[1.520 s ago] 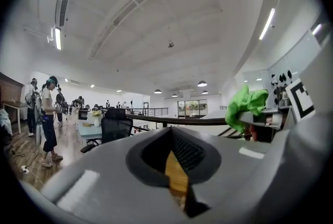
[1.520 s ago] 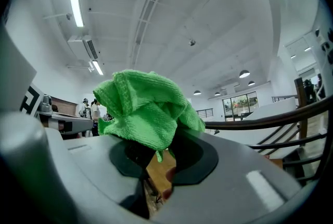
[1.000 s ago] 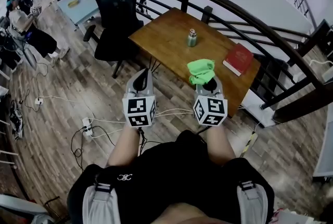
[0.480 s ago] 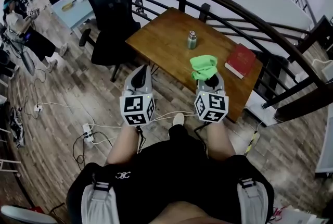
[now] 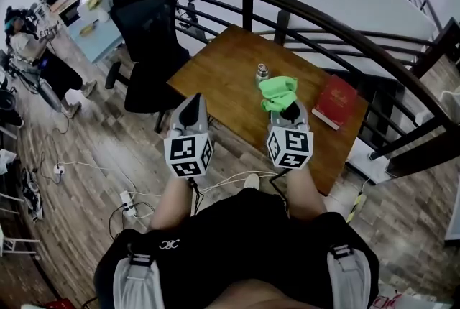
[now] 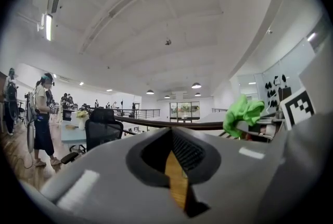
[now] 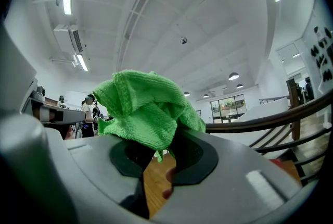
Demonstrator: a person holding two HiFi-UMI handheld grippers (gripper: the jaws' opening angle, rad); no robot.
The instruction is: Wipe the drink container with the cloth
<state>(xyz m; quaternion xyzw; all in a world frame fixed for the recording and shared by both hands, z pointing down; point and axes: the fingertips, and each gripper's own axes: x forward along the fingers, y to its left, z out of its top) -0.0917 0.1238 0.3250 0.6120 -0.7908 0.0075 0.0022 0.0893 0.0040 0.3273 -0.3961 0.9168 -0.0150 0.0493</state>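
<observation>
Right gripper (image 7: pixel 156 165) clamped on green cloth (image 7: pixel 139 108). Left gripper (image 6: pixel 177 178) closed, empty. Ahead on table (image 5: pixel 215 74): drink container (image 5: pixel 262 72), upright, apparently untouched. Approach step, probably. Next: open left, steady container, press cloth to its side.

The green cloth (image 5: pixel 277 92) hides the drink container (image 5: pixel 262 71) base

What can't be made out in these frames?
- Drink container: head view, too small for detail, base behind the green cloth; absent from both gripper views.
- Red book: head view, cover print too small to read.
- Right gripper: right gripper view, the cloth covers the tips of its fingers.
</observation>
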